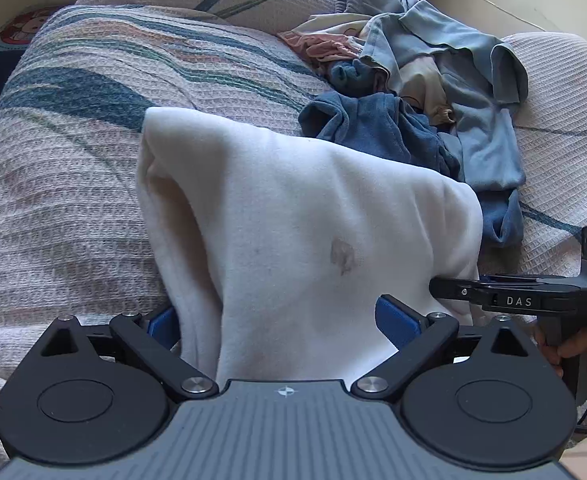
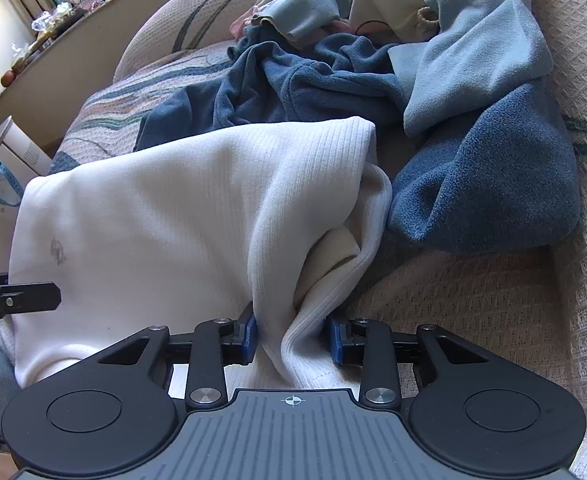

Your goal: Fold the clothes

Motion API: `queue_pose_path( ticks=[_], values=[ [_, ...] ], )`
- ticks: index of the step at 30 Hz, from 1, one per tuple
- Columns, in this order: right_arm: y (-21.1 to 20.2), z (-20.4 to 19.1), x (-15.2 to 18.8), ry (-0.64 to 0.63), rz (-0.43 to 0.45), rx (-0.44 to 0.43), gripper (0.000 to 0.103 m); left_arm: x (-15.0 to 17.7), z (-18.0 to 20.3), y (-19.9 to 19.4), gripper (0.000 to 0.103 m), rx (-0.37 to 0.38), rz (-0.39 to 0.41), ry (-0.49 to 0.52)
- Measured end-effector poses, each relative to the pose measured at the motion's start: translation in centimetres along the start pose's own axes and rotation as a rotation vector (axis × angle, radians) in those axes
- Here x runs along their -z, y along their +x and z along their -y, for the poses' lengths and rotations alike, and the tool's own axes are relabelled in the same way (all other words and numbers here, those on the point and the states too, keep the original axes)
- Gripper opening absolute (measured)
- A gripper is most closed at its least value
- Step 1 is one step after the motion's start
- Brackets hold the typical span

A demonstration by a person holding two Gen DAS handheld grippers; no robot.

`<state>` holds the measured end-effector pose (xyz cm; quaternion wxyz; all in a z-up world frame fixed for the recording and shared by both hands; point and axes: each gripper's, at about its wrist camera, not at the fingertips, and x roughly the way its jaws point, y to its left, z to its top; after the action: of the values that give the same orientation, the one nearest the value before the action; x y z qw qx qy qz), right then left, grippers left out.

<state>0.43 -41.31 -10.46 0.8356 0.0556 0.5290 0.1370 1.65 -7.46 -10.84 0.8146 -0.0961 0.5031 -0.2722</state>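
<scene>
Fingers of the right gripper (image 2: 293, 338) stand partly spread, with a bunched fold of the white garment (image 2: 181, 216) running between the blue pads; whether those pads bite the cloth or merely flank it I cannot tell from this view. The left gripper (image 1: 277, 328) has its fingers spread wide, the same white garment (image 1: 293, 220) draped between and over them, and I see no pinch there.

The garment lies on the bed (image 1: 73, 160), over the woven patterned bedspread, just in front of a heap of unfolded blue clothes (image 2: 433, 92) that touches its far edge.

My reading is that a fold is being laid down and let go. To do it well:

- Let the cloth settle flat on the bedspread before either gripper lifts off, so the folded layer does not spring back.
- Clear the bunched ridge at the right gripper; it looks thick and would leave a lumpy edge if pressed as it is.
- Draw each gripper back along the cloth rather than up through it, since soft ribbed knit drags easily on the pads.
- Keep the far edge from catching the blue heap.
</scene>
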Motion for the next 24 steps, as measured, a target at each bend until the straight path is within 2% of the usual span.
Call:
queue_pose_path(
  ticks=[1, 3, 4, 5, 7, 11, 15, 20, 24],
  values=[
    [-0.1, 0.0, 0.1, 0.007, 0.004, -0.003, 0.035, 0.1, 0.2, 0.1, 0.097, -0.009, 0.003, 0.007],
    [-0.4, 0.2, 0.3, 0.041, 0.028, -0.03, 0.039, 0.2, 0.4, 0.0, 0.089, -0.026, 0.016, 0.007],
    [-0.6, 0.3, 0.5, 0.061, 0.041, -0.047, 0.047, 0.3, 0.3, -0.1, 0.078, -0.035, 0.024, -0.005],
    [-0.8, 0.2, 0.6, 0.067, 0.051, -0.057, 0.051, 0.4, 0.0, -0.3, 0.068, -0.041, 0.031, -0.019],
    [-1.1, -0.2, 0.7, 0.048, 0.063, -0.066, 0.056, 0.5, -0.7, -0.6, 0.058, -0.039, 0.04, -0.059],
    [-1.1, -0.6, 0.3, 0.038, 0.051, -0.073, 0.063, 0.6, -0.9, -0.8, 0.054, -0.041, 0.045, -0.072],
    [-1.1, -0.8, 0.3, 0.009, 0.037, -0.062, 0.066, 0.6, -0.6, -0.6, 0.059, -0.047, 0.041, -0.056],
    [0.1, -0.8, 0.7, -0.015, 0.023, -0.066, 0.081, 0.8, 0.2, -0.1, 0.084, -0.029, 0.032, -0.004],
    [1.1, -1.4, 0.5, -0.049, 0.021, -0.056, 0.088, 1.0, 0.9, 0.3, 0.091, -0.038, 0.026, 0.047]
  ],
)
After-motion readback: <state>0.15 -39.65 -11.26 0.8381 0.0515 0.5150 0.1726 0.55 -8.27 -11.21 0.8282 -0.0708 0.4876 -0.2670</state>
